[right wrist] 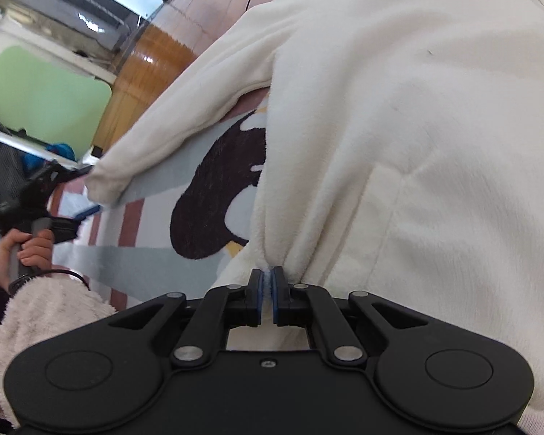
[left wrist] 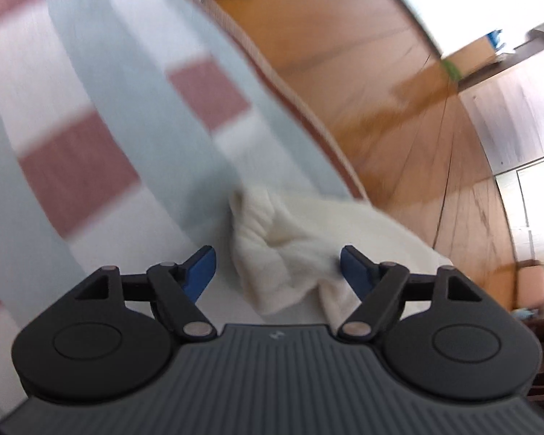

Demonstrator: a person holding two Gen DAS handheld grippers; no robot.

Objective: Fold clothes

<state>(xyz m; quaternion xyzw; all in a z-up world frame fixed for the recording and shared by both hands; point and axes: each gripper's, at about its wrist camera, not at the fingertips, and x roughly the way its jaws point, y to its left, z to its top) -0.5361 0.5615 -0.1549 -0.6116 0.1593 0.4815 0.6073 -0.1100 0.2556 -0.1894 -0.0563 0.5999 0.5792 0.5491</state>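
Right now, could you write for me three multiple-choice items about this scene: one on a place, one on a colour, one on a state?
1. On what does the white garment lie?
A. patterned rug
B. metal tray
C. glass shelf

2. What colour are the pads of the left gripper?
A. yellow
B. blue
C. pink

3. How is the right gripper?
A. wide open
B. shut on nothing
C. shut on the garment

Answers:
1 A, the striped rug shows beneath it.
2 B, the blue pads are plain.
3 C, white fabric is pinched between the pads.
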